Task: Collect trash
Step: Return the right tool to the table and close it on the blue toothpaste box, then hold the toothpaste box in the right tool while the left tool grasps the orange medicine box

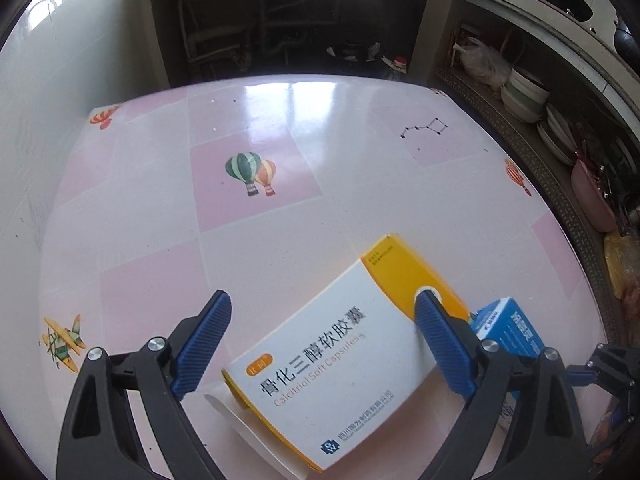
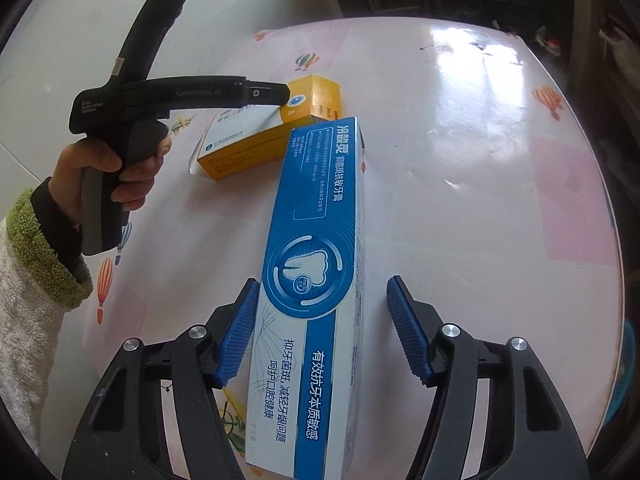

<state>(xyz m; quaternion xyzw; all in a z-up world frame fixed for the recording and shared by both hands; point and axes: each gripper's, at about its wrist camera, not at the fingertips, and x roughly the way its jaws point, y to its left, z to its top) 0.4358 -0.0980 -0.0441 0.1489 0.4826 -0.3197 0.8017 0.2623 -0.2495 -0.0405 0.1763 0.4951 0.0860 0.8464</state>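
The table (image 1: 280,128) under me is a glossy top of pink and white squares, and most of it is bare: all the far half and the whole left side lie open, out to the curved far edge. Along its right edge runs a low shelf (image 1: 532,152) of stacked bowls (image 1: 524,96), close by. A pale wall (image 1: 80,80) stands along the left.

I count two pieces of trash, both near me. The long blue toothpaste box (image 2: 320,264) lies flat, running away from my right gripper (image 2: 320,328). The yellow and white medicine box (image 1: 340,344) lies just beyond its far end, one corner touching or nearly touching it, with an end flap hanging open.

My right gripper points steeply down, its two blue pads straddling the near part of the toothpaste box. The left pad (image 2: 236,332) looks to be against the box's side; the right one stands clear with table showing between, so the jaws are half open and grip nothing.

My left gripper (image 1: 320,344) also tilts steeply down, jaws spread wide over the medicine box, both pads apart from it. My left hand (image 2: 108,176) wraps its black handle, a fluffy white sleeve with a green cuff (image 2: 44,248) behind it.
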